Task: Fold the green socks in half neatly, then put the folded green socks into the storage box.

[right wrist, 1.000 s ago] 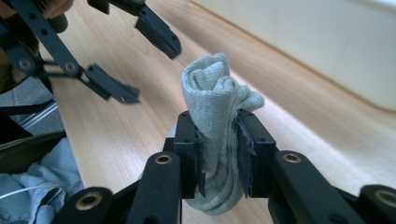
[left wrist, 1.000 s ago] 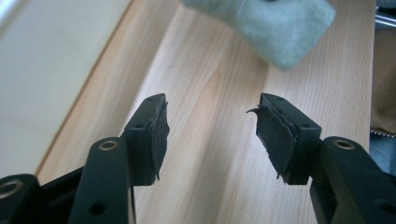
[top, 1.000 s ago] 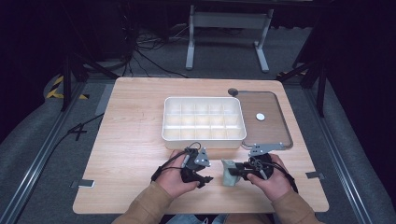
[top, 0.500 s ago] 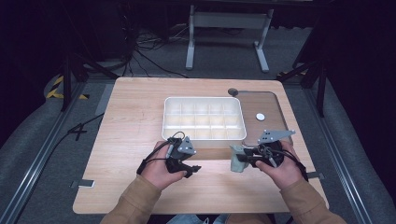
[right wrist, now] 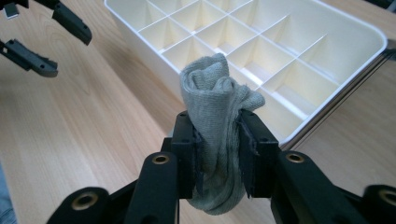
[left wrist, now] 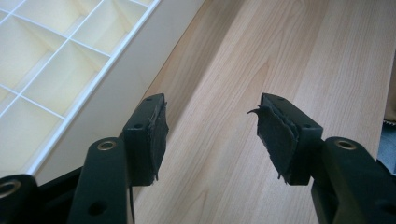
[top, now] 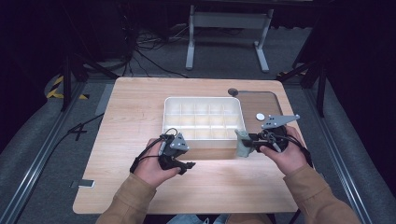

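Observation:
A rolled grey-green cloth (right wrist: 219,107) stands upright between the pads of my right gripper (right wrist: 219,154), which is shut on it. From the high view the cloth (top: 243,144) and right gripper (top: 246,143) hang just off the front right corner of the white divided tray (top: 203,99). The tray's compartments (right wrist: 261,51) look bare. My left gripper (left wrist: 210,135) is open with nothing between its fingers, over bare wood beside the tray's wall (left wrist: 107,79). In the high view it (top: 187,164) sits near the tray's front left corner.
A dark mat (top: 268,103) lies right of the tray with a small white disc (top: 260,116) on it, and a dark round knob (top: 232,92) sits at its far corner. The wooden table (top: 140,116) has free room left of and in front of the tray.
The two hands, close together before, have drawn apart. The right gripper lifted the cloth toward the tray's right front corner; the left gripper moved left and slightly away.

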Action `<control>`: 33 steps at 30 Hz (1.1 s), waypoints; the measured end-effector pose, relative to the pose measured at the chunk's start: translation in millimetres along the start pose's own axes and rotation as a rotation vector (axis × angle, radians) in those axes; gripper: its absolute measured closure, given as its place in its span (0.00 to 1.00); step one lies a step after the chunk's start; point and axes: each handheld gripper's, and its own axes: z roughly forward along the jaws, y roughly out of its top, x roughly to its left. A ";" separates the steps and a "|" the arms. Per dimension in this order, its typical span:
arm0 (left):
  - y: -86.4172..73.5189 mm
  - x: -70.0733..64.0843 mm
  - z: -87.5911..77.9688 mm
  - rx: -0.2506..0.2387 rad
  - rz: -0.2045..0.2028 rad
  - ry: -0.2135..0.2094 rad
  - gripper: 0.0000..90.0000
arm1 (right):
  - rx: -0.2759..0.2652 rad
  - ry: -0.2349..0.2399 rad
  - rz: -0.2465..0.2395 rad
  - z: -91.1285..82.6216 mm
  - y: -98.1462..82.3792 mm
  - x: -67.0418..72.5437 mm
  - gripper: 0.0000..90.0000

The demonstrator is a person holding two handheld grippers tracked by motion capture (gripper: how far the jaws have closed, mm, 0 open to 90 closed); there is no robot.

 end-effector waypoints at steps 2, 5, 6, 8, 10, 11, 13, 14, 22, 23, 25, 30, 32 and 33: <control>0.0 0.5 -0.2 0.000 -0.001 -0.001 0.48 | 0.004 -0.011 -0.013 0.2 4.3 -2.9 0.78; -0.3 1.7 -1.1 -0.002 0.001 0.000 0.48 | 0.007 -0.023 -0.031 0.8 9.0 -6.4 0.78; -0.6 2.1 -1.8 -0.004 -0.003 -0.001 0.48 | 0.008 -0.031 -0.048 1.6 11.5 -8.5 0.78; -1.2 2.9 -3.6 -0.009 -0.010 0.003 0.48 | 0.010 -0.036 -0.065 3.0 15.4 -12.2 0.77; -1.6 3.8 -5.4 -0.013 -0.009 0.008 0.47 | 0.007 -0.040 -0.082 4.2 19.1 -17.0 0.77; -1.9 4.4 -6.6 -0.012 -0.009 0.009 0.47 | 0.004 -0.038 -0.092 4.9 21.5 -20.2 0.77; -2.9 5.0 -7.8 -0.018 -0.015 0.013 0.47 | 0.009 -0.054 -0.109 5.5 25.7 -24.8 0.77; -3.3 5.5 -8.9 -0.013 -0.015 0.014 0.47 | 0.012 -0.058 -0.117 5.6 27.5 -26.7 0.77; -5.3 6.6 -10.0 -0.015 -0.023 0.016 0.47 | 0.024 -0.072 -0.106 10.6 37.6 -36.8 0.77; -6.0 6.8 -10.1 -0.018 -0.028 0.016 0.47 | 0.031 -0.072 -0.101 12.4 38.8 -37.4 0.77; -7.1 8.2 -12.2 -0.025 -0.036 0.021 0.47 | 0.038 -0.064 -0.097 17.6 41.4 -39.8 0.77; -9.5 9.0 -16.1 -0.033 -0.047 0.029 0.47 | 0.071 -0.088 -0.116 30.0 46.0 -43.3 0.77; -11.6 9.2 -17.4 -0.035 -0.054 0.030 0.47 | 0.088 -0.096 -0.134 36.8 47.6 -44.9 0.77; -12.7 9.3 -18.1 -0.034 -0.058 0.033 0.47 | 0.097 -0.097 -0.140 39.9 47.9 -45.6 0.77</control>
